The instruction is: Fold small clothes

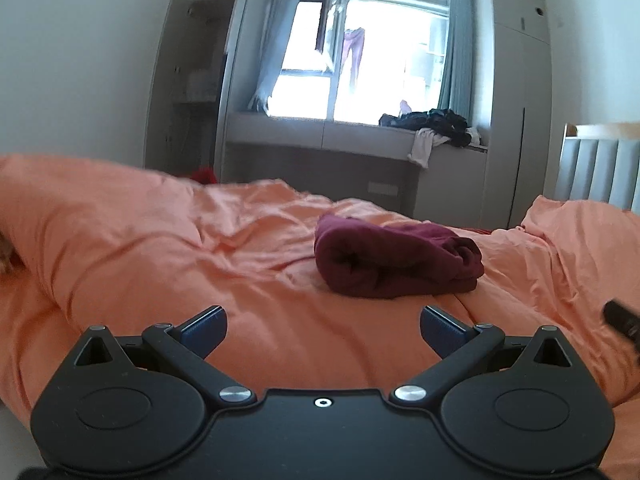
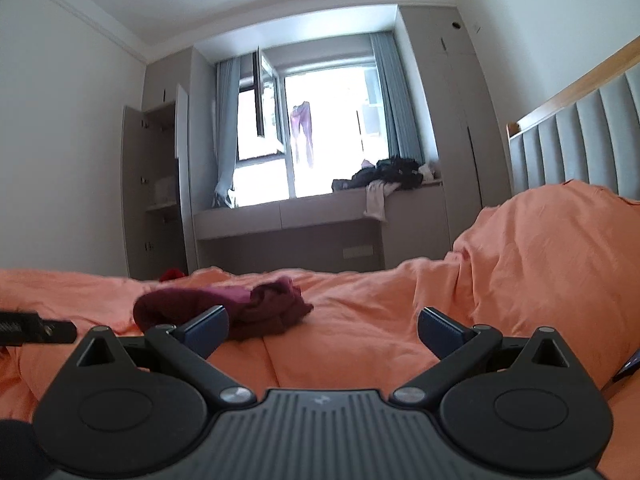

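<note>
Both the left gripper [image 1: 323,326] and right gripper [image 2: 323,326] gape wide, holding nothing. The folded maroon cloth garment [image 1: 394,260] lies on the orange quilt [image 1: 160,248], ahead of the left gripper and ahead-left of the right.

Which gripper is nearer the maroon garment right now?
Left, by a hedged margin. The left gripper faces the maroon garment almost straight on, just short of it. The right gripper sits off to the garment's right, both open.

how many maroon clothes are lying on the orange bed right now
1: a folded maroon garment on the orange duvet, ahead of both open grippers. Something red shows beyond the bed's far edge; more may be hidden.
</note>
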### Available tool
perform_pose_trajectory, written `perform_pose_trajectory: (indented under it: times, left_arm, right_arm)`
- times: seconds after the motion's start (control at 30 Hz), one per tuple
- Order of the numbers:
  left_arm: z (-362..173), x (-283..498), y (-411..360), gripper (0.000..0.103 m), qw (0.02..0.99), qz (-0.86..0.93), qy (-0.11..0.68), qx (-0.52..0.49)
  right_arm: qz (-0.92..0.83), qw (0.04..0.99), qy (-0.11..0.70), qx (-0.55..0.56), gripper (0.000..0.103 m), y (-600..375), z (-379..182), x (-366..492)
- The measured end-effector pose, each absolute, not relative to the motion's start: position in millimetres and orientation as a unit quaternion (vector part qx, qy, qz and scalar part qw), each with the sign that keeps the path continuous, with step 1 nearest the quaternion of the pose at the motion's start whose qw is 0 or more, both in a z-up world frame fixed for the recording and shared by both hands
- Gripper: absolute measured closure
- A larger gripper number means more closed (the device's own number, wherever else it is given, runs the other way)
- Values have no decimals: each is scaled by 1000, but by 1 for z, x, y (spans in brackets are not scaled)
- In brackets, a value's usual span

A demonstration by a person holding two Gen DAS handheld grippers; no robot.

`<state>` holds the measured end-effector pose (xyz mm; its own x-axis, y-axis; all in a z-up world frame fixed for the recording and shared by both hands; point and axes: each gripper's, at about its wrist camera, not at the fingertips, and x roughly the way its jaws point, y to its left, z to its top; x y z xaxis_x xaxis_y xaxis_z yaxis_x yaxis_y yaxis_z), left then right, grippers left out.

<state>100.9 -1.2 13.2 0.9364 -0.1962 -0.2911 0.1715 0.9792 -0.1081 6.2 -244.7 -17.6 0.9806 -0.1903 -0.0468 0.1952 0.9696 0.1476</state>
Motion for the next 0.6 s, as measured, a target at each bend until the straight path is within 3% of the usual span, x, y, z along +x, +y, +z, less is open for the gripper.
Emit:
perform_pose_trajectory:
  times: [0.6]
  left_arm:
    - [7,105,0,0,982,-70,170,-44]
  right_arm:
    - [-86,993,29,70,0,-246,-24,9]
